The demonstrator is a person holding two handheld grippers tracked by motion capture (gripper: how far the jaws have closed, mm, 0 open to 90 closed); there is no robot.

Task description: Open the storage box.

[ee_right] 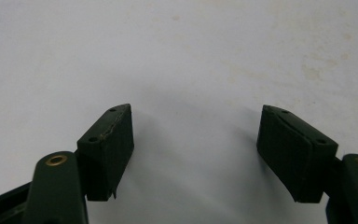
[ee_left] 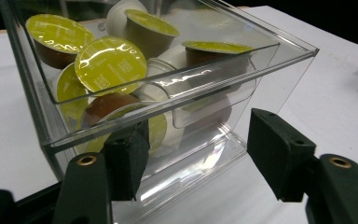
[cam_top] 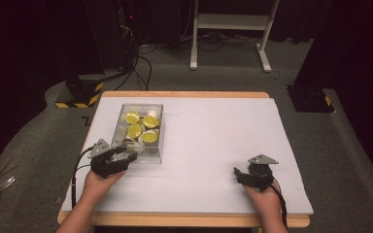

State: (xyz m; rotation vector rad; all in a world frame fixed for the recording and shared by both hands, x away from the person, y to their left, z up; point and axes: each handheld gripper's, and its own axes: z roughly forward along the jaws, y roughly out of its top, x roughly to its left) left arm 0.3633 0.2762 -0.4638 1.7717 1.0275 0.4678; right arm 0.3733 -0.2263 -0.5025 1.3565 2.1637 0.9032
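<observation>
A clear plastic box (cam_top: 161, 141) stands on the left half of the white table (cam_top: 223, 131). It holds several coffee capsules (cam_top: 135, 130) with yellow-green foil lids, lying loose in a heap (ee_left: 109, 63). My left gripper (cam_top: 127, 153) sits at the box's near end, held low by a hand. In the left gripper view its jaws (ee_left: 200, 158) are open, with the near lower corner of the box (ee_left: 270, 79) between them; the right-hand pad (ee_left: 279, 154) stands apart from the wall. My right gripper (cam_top: 237, 174) rests at the front right. It (ee_right: 196, 149) is open over bare table.
The table's wooden edge (cam_top: 184, 94) runs along the far side. Beyond it on the grey floor stand a white desk frame (cam_top: 230, 22) and black stands with yellow-black striped feet (cam_top: 80, 94). Cables trail from both grippers toward the front edge.
</observation>
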